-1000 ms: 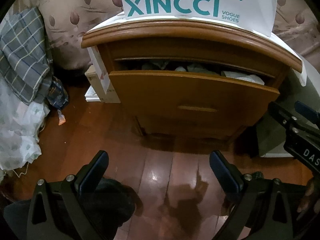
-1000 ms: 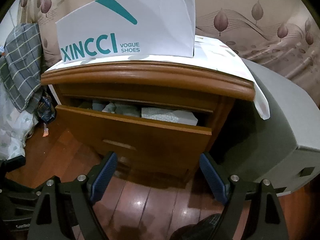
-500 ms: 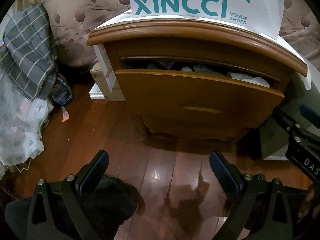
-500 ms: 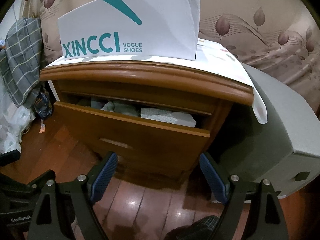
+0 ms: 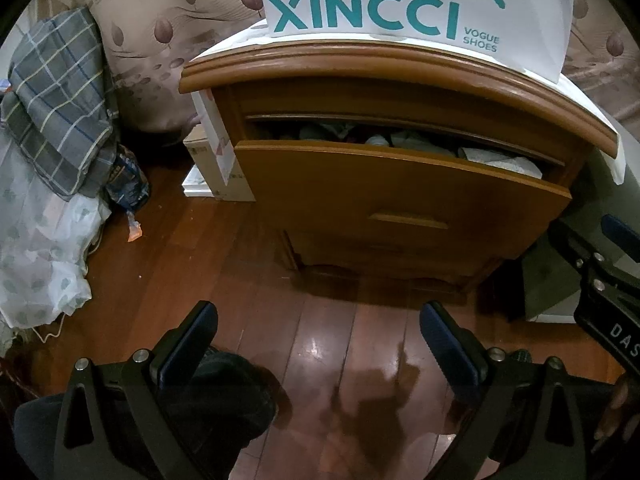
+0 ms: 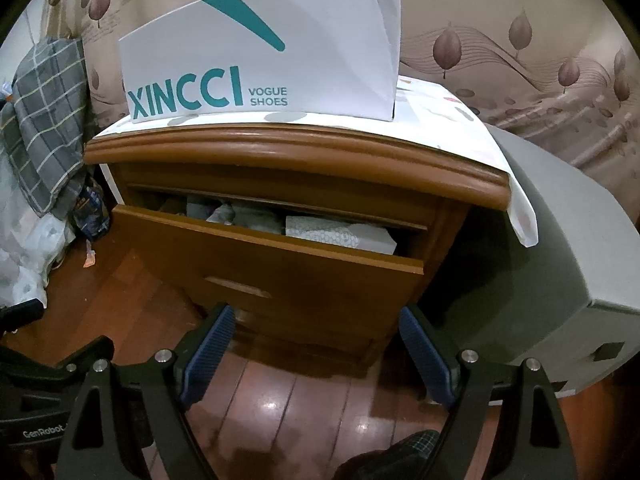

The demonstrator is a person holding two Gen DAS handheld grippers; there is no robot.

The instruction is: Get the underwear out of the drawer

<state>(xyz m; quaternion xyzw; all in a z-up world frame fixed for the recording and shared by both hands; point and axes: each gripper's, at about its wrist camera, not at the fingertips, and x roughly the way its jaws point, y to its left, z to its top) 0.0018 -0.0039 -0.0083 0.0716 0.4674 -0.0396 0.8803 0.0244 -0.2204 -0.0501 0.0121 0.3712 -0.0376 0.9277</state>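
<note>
A wooden nightstand's top drawer (image 5: 400,188) (image 6: 264,260) stands partly pulled out. Folded pale clothes lie inside it (image 5: 500,160) (image 6: 340,234), only their tops showing above the drawer front; I cannot tell which pieces are underwear. My left gripper (image 5: 318,320) hangs open over the wooden floor, short of the drawer front. My right gripper (image 6: 316,324) is open too, just below the drawer's handle (image 6: 236,286), holding nothing. In the left wrist view the right gripper's body (image 5: 600,280) shows at the right edge.
A white XINCCI shoe box (image 6: 264,56) sits on the nightstand top. A grey cabinet (image 6: 560,248) stands right of the nightstand. Plaid cloth (image 5: 56,100) and pale bedding (image 5: 36,240) lie at the left. White boxes (image 5: 216,164) lean beside the nightstand. A dark foot (image 5: 224,396) rests below.
Both grippers have drifted left and a little closer to the nightstand, so it sits further right and larger in the views. The drawer and both jaws are unchanged.
</note>
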